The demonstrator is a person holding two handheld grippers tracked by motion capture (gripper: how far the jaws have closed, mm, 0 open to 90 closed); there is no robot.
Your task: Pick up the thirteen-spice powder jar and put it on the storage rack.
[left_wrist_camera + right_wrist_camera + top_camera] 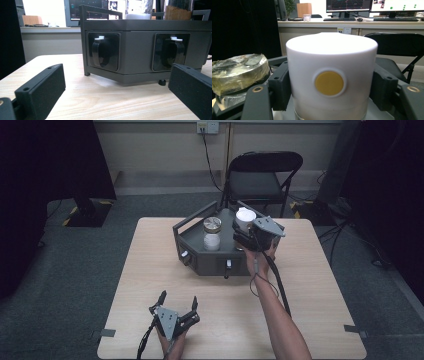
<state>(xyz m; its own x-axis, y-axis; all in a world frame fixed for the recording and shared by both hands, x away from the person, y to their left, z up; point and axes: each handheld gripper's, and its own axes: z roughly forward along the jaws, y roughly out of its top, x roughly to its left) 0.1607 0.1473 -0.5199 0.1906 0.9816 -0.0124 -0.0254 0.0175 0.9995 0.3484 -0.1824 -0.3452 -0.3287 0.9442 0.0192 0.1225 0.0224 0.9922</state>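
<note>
Your right tool [242,231] is clamped on the white lid [332,75] of the jar at the back right of the dark tray [210,262], probably to twist it off, while your left tool [178,304] rests on the table [300,310], jaws wide and empty.

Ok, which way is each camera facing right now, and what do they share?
High view: above the person's side, looking forward and down on the table; both forearms, left gripper open.
Left gripper view: low over the tabletop, facing the dark rack; its own jaws spread.
Right gripper view: on the right gripper, facing the white-capped jar clamped between its jaws.
Shared: rack, white-capped jar and clear-lidded jar.
</note>
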